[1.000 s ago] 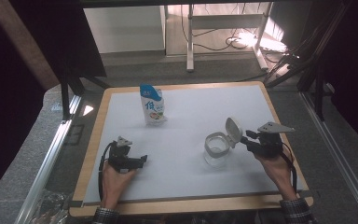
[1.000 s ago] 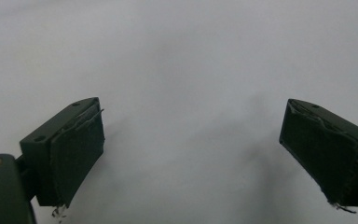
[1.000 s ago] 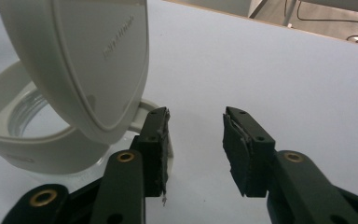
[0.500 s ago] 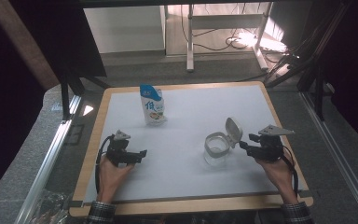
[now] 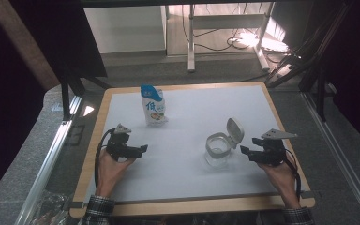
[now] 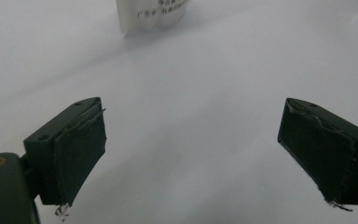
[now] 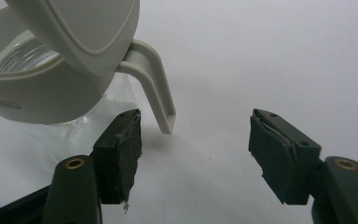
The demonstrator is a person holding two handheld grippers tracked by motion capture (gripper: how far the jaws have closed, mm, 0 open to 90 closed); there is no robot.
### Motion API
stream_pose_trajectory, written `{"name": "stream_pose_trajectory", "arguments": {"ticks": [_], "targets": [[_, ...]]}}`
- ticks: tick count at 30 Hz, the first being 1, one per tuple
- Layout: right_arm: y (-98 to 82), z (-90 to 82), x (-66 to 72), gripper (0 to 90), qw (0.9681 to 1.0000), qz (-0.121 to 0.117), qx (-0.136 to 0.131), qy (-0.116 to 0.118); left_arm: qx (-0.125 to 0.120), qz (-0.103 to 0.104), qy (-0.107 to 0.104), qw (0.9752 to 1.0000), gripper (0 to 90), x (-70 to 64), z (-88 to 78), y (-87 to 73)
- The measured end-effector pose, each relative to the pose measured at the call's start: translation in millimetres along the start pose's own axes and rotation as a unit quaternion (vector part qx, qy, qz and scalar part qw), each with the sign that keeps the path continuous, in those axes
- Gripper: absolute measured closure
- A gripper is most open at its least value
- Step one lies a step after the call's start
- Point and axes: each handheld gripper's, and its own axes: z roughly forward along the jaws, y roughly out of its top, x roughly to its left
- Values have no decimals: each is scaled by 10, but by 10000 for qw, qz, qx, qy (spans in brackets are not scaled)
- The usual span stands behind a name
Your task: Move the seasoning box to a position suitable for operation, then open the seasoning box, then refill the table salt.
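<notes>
A clear glass jug (image 5: 217, 151) with a white collar, handle and flipped-up lid (image 5: 235, 130) stands right of the white board's middle. My right gripper (image 5: 243, 152) is just to its right, pointing at it. In the right gripper view the jug's handle (image 7: 154, 80) hangs just ahead of the gap in my right gripper (image 7: 193, 140), close to the left pad and untouched. These jaws have just been opening and nothing is gripped. A blue-and-white pouch (image 5: 153, 106) stands upright at the back left. My left gripper (image 5: 142, 149) is open and empty, with the pouch's bottom (image 6: 151, 13) far ahead.
The white board (image 5: 187, 178) has a wooden rim (image 5: 192, 205) and rests on a grey table. A metal rail (image 5: 51, 154) runs along the left side. Dark frame legs and cables stand beyond the far edge.
The right gripper has drawn slightly back from the jug's handle with its jaws wider apart. The left hand has shifted a little up and away from the person.
</notes>
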Motion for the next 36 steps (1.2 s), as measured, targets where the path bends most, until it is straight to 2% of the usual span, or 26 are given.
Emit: {"name": "stream_pose_trajectory", "arguments": {"ticks": [2, 3, 5, 7, 12, 13, 15, 17, 19, 23, 25, 28, 32, 36], "targets": [[-9, 1, -3, 343, 10000, 19, -2, 28, 44, 21, -25, 10000, 81, 3, 7, 14], [-28, 0, -7, 320, 10000, 40, -7, 58, 92, 120, 43, 9999, 80, 2, 16, 48], [-46, 1, -11, 293, 9999, 54, 23, 92, 102, 170, 49, 9998, 80, 5, 15, 93], [-65, 9, -10, 268, 9999, 74, 74, 105, -1, 177, 7, 9998, 84, 7, 8, 129], [-104, 33, -13, 191, 9996, 143, 127, 191, 45, 309, -1, 9995, 82, 8, 12, 223], [-107, 41, -14, 171, 9995, 168, 155, 199, -9, 336, -13, 9994, 76, 9, 10, 235], [-113, 62, -10, 144, 9995, 154, 239, 152, -121, 274, -139, 9995, 81, 18, 15, 247], [-122, 82, -3, 124, 9994, 141, 289, 114, -96, 270, -171, 9994, 81, 32, 37, 249], [-135, 100, 6, 111, 9993, 124, 335, 109, 9, 315, -123, 9994, 80, 57, 52, 260], [-173, 132, 34, 101, 9991, 71, 407, 85, 18, 376, -62, 9993, 79, 94, 31, 342], [-195, 144, 43, 99, 9991, 66, 419, 87, -9, 377, -112, 9992, 81, 112, 18, 395], [-224, 164, 47, 99, 9990, 120, 412, 139, -1, 426, -72, 9991, 81, 135, 25, 465], [-239, 166, 58, 97, 9990, 99, 419, 131, -27, 363, -170, 9992, 81, 175, 60, 519], [-244, 154, 63, 97, 9991, 87, 381, 148, -20, 365, -160, 9992, 81, 201, 95, 560]]}}
